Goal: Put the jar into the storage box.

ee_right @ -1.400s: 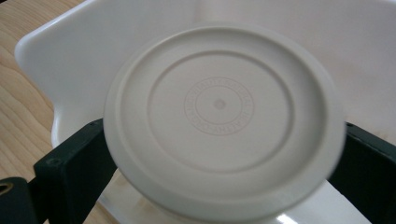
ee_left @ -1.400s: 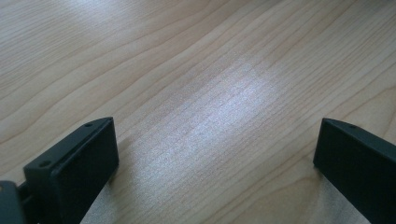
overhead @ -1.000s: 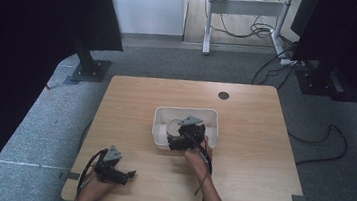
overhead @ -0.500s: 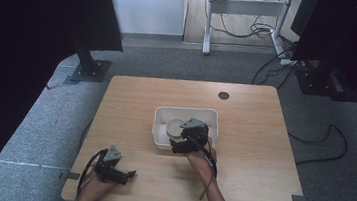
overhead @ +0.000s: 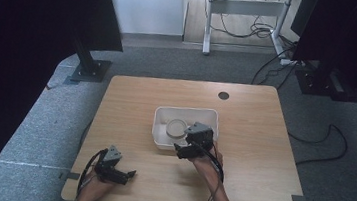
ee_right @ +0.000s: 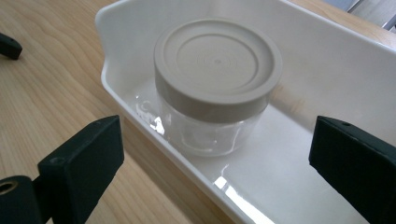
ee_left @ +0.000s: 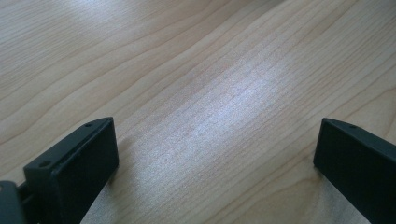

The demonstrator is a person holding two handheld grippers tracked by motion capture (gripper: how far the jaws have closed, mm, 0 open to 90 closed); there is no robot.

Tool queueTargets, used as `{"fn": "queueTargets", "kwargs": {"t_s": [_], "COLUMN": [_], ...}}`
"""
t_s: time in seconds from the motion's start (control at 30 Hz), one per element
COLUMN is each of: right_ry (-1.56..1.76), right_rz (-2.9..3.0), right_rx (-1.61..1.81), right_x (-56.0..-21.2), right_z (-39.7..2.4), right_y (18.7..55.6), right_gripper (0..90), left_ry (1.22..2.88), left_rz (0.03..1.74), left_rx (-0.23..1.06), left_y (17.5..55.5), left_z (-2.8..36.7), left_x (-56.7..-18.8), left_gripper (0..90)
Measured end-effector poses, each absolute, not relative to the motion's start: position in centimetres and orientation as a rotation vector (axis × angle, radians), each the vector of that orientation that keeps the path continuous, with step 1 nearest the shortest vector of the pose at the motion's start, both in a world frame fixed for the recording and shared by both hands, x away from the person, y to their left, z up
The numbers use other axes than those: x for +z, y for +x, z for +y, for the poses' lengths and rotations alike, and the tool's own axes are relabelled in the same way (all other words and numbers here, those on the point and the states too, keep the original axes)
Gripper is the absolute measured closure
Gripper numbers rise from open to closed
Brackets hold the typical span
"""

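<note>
A clear jar (ee_right: 215,112) with a beige lid (overhead: 176,127) stands upright in the left half of a white tray (overhead: 186,110) at the table's middle. My right gripper (overhead: 182,151) hovers at the tray's near edge, held by a hand. In the right gripper view my right gripper (ee_right: 217,158) is open, its jaws wide apart with the jar just beyond them and untouched. My left gripper (overhead: 128,174) lies low at the table's front left. The left gripper (ee_left: 215,158) is open over bare wood.
The tray's wall (ee_right: 327,60) rises behind the jar. A round cable hole (overhead: 224,95) marks the wooden table (overhead: 263,139) at the back. Black stands and cables sit on the grey floor beyond. Each gripper trails a cable toward the front edge.
My right gripper has drawn back slightly from over the tray toward its near edge. The left gripper has stayed put.
</note>
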State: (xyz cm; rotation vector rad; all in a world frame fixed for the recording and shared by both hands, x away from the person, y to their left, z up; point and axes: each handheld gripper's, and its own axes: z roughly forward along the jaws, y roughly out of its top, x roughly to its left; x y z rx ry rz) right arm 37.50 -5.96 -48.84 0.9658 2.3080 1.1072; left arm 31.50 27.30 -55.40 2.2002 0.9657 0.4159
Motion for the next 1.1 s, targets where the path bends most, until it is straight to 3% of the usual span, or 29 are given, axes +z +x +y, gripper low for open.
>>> {"fn": "queueTargets", "kwargs": {"t_s": [1.1], "right_ry": [0.958], "right_rz": [2.286], "right_rx": [1.100], "right_x": [-48.9], "right_z": [-10.0], "right_y": [34.0], "right_gripper": [3.1], "left_ry": [2.202], "left_rz": [0.966], "left_rx": [0.416], "left_y": [31.5], "left_z": [27.3], "left_x": [-55.4], "left_gripper": [0.0]}}
